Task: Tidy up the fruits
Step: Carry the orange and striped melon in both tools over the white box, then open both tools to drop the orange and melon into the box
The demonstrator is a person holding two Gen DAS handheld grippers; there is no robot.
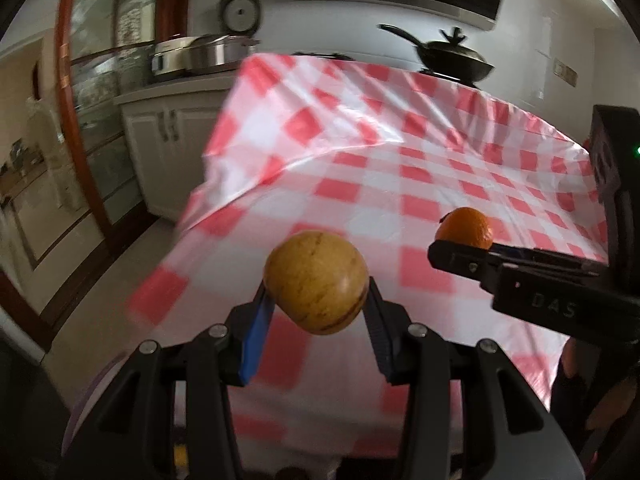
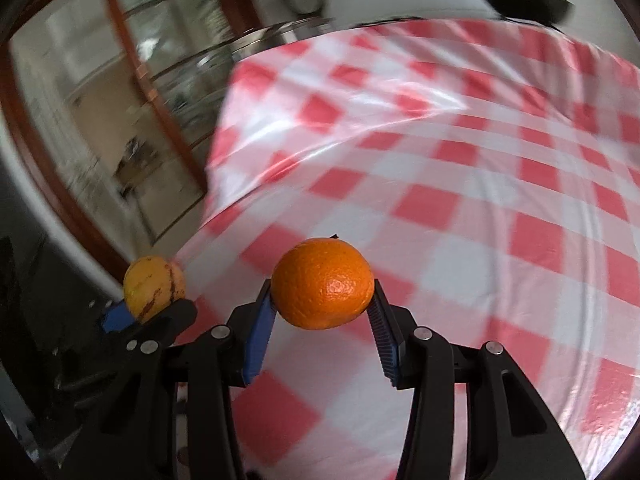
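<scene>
Yellow streaked fruit [image 1: 316, 282] is pinched in the left tool [image 1: 316, 304]; the right tool [image 2: 322, 308] clamps an orange [image 2: 323, 283].

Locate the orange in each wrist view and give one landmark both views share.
Left wrist view: orange at right of centre, clamped in the right hand-held gripper.
Right wrist view: orange at lower centre, between its blue pads.
Shared landmark: the black lidded wok beyond the checked tablecloth.
</scene>
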